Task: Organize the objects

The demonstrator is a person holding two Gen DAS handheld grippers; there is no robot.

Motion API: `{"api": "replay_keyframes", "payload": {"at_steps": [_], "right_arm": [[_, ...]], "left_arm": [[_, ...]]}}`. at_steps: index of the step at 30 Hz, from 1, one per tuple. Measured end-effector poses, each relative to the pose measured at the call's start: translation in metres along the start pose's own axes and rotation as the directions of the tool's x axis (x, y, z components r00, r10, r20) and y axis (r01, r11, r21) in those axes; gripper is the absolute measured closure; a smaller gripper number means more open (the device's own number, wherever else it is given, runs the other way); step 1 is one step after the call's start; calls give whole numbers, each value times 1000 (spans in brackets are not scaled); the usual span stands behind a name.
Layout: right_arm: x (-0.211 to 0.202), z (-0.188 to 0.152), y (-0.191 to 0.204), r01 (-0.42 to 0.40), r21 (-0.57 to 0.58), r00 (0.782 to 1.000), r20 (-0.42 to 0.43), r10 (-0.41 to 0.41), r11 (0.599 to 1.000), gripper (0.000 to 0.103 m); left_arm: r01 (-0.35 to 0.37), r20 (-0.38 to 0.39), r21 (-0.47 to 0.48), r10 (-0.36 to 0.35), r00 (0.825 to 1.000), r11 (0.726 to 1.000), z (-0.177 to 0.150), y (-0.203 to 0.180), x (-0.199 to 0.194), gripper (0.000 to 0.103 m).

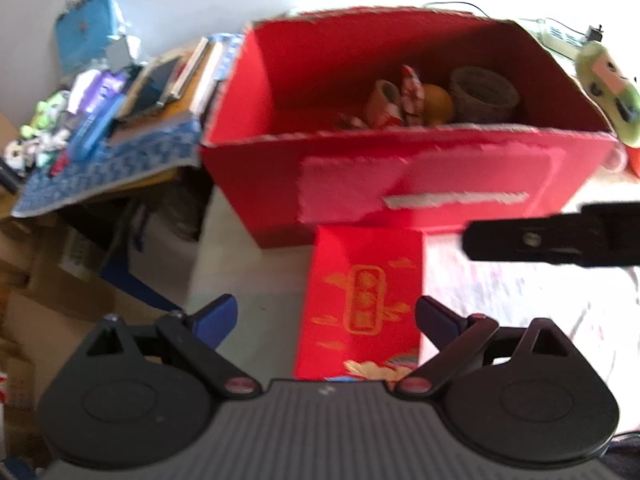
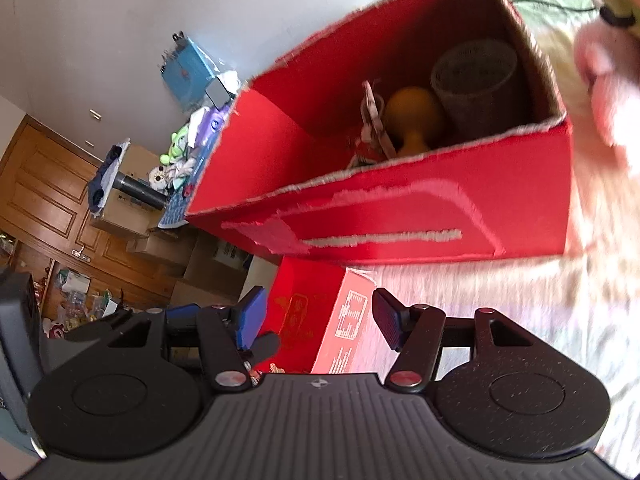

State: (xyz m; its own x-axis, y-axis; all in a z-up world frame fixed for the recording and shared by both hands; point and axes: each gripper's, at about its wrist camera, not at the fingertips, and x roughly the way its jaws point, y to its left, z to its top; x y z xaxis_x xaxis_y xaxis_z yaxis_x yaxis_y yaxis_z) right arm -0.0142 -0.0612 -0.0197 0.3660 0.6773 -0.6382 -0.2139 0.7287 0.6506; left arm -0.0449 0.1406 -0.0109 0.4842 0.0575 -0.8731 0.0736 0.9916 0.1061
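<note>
- One large open red box (image 1: 400, 168) stands on the pale cloth-covered surface (image 1: 520, 300); its front wall has a torn, lighter patch with one white strip across it.
- Inside the box, toward its right end, I count four things: one grey woven cup (image 1: 482, 94) upright in the far right corner, one orange gourd-shaped piece (image 2: 414, 118) just beside it, one patterned wrapped piece (image 1: 412, 90) leaning against the gourd, and one pale shoe-like piece (image 1: 382, 106) with red on it (too blurred to name more closely).
- One smaller flat red box (image 1: 360, 304) with gold printing lies in front of the large one, touching its front wall; the right wrist view shows its pink side panel with printed text.
- The left gripper (image 1: 326, 320) has its two blue-padded fingers spread wide, one on each side of the small red box, apart from it.
- The right gripper (image 2: 316, 318) is also spread, its two fingers straddling the same small box without pressing it; it shows in the left view as one black bar entering from the right.
- One green and pink plush toy (image 1: 608, 96) sits just beside the large box's right end.
- To the left, one blue patterned cloth (image 1: 112, 168) carries a stack of books (image 1: 192, 80) and small toys (too many and too blurred to count).
</note>
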Motion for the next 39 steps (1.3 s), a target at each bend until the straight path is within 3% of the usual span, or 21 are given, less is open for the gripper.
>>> {"api": "replay_keyframes", "payload": {"at_steps": [7,17,27,33,39], "right_arm": [[19,-4,2,12,9,998,-59,-12,1000,41],[38,-3,-3,28,63,993,-113,-21,998,41],[45,-2,-10,7,94,984,-180,10,996,47],[43,-1,-7,-3,55,977,-214,15,998,55],[35,-1,4,-68,-18,971,-230,62,998,59]], "left_arm": [[49,-34,28,-48,998,998,-5,-9,19,3],[131,-91,-3,-131,987,991,-5,-4,44,20],[172,-108,-23,-174,979,985,-4,-5,47,24],[148,-104,-25,-150,983,989,-8,-6,39,24],[131,-64,-47,-134,989,990,-12,2,13,25]]}}
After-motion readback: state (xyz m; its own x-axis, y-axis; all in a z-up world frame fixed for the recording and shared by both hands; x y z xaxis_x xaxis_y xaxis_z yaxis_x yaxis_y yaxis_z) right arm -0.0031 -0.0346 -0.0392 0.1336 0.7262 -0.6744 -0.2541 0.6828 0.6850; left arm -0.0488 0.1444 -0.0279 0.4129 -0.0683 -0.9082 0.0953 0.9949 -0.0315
